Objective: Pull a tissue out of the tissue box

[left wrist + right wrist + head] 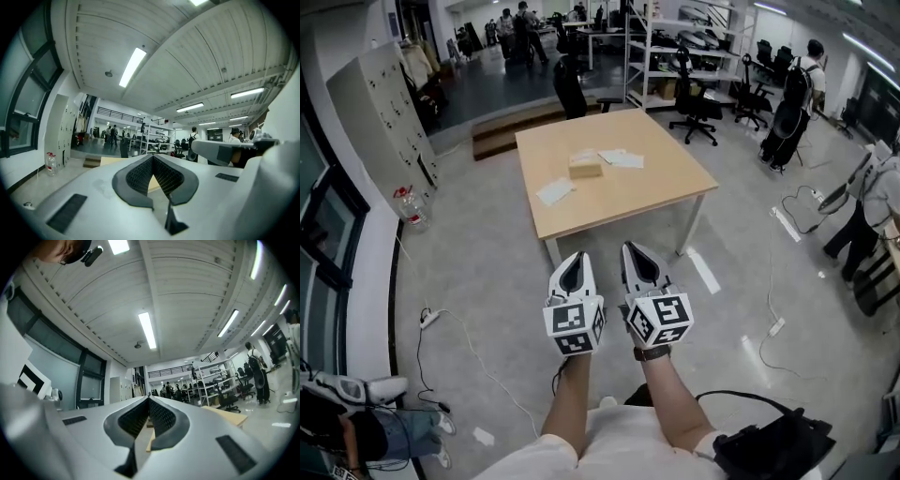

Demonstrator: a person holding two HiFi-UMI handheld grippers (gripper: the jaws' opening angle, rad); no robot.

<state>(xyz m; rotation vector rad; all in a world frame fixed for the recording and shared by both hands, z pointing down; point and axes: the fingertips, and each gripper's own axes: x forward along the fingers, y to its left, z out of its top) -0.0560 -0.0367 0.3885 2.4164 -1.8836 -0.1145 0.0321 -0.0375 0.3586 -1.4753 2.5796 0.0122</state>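
Nearest, two bare forearms hold the left gripper and right gripper side by side above grey floor; each pair of jaws is pressed together, nothing between them. Ahead, well apart from both grippers, stands a square light-wood table with open floor along its near and side edges. Near the table's middle sits the tissue box — small, low, tan; white sheets lie flat on either side of it. Beyond the far edge stands a black chair; further off, white shelving.
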